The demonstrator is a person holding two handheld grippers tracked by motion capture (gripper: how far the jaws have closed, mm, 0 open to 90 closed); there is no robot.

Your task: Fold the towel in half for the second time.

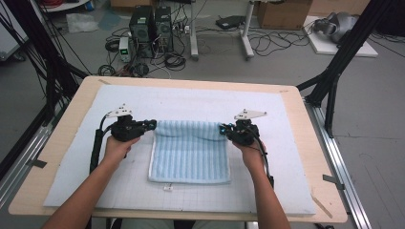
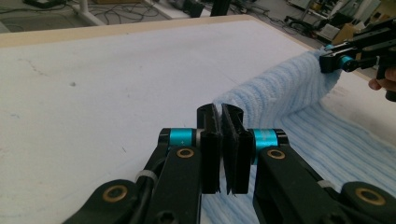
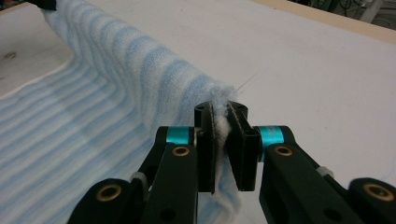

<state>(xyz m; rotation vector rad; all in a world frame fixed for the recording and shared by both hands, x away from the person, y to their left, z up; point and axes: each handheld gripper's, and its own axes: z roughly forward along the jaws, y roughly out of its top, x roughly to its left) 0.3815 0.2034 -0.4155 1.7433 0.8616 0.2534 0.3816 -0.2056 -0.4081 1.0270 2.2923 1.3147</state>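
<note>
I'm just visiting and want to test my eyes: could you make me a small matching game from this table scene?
Things:
1. towel
2. left claw
3. right claw
4. mat

States:
A. white, spread over the table
B. pinching the towel's far right corner
C. blue striped, far edge lifted
D. pinching the towel's far left corner

Pairs: 1-C, 2-D, 3-B, 4-A

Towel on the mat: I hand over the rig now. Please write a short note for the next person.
Left gripper: shut on the far left corner of the striped towel.
Right gripper: shut on the far right corner.
The far edge is lifted between them; the rest lies flat on the white mat.
Done: both corners gripped.
Left: probably bring the far edge toward the near edge to fold.
</note>
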